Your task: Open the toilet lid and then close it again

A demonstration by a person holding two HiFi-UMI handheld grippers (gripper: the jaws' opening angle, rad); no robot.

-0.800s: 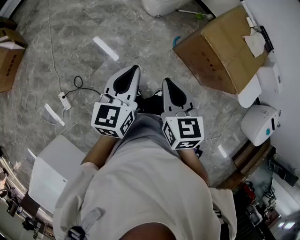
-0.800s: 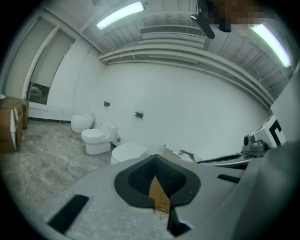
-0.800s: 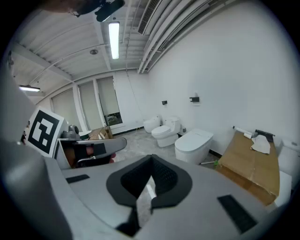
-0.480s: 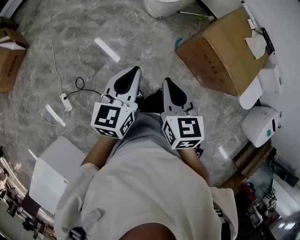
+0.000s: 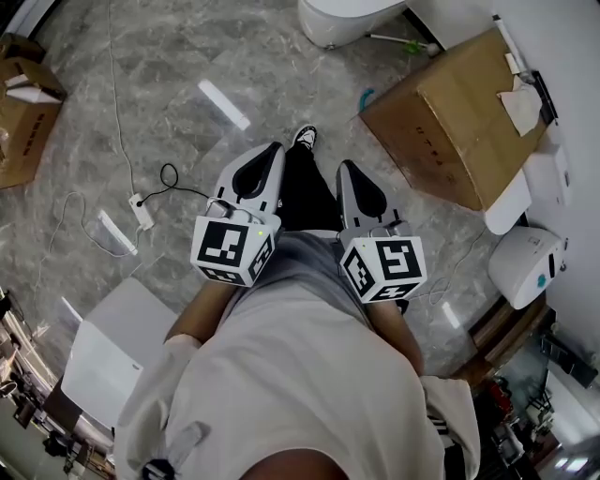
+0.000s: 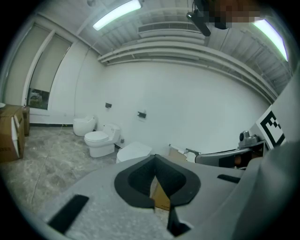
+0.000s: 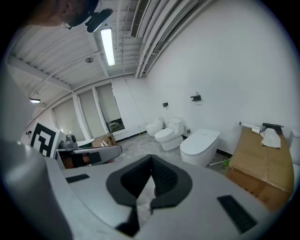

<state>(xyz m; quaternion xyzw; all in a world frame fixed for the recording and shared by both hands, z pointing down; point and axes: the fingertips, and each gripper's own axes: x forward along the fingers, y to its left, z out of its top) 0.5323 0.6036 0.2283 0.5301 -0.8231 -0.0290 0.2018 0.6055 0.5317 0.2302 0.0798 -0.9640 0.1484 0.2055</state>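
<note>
The nearest white toilet (image 7: pixel 199 145) stands by the wall with its lid down; in the head view only its front edge (image 5: pixel 347 19) shows at the top. It also appears in the left gripper view as the toilet (image 6: pixel 133 152). My left gripper (image 5: pixel 272 150) and right gripper (image 5: pixel 349 169) are held side by side in front of the body, well short of the toilet. Both are shut with nothing between the jaws, the tips meeting in the left gripper view (image 6: pixel 154 157) and the right gripper view (image 7: pixel 151 157).
A large cardboard box (image 5: pixel 441 122) sits right of the toilet, with white units (image 5: pixel 525 262) beyond it. Two more toilets (image 7: pixel 169 133) stand further along the wall. A power strip with cable (image 5: pixel 141 211) lies on the marble floor, left. A white box (image 5: pixel 103 347) is at lower left.
The view has moved towards the toilet, so more of its front edge shows. A shoe now appears ahead between the grippers. Both grippers sit slightly lower and further right, still shut.
</note>
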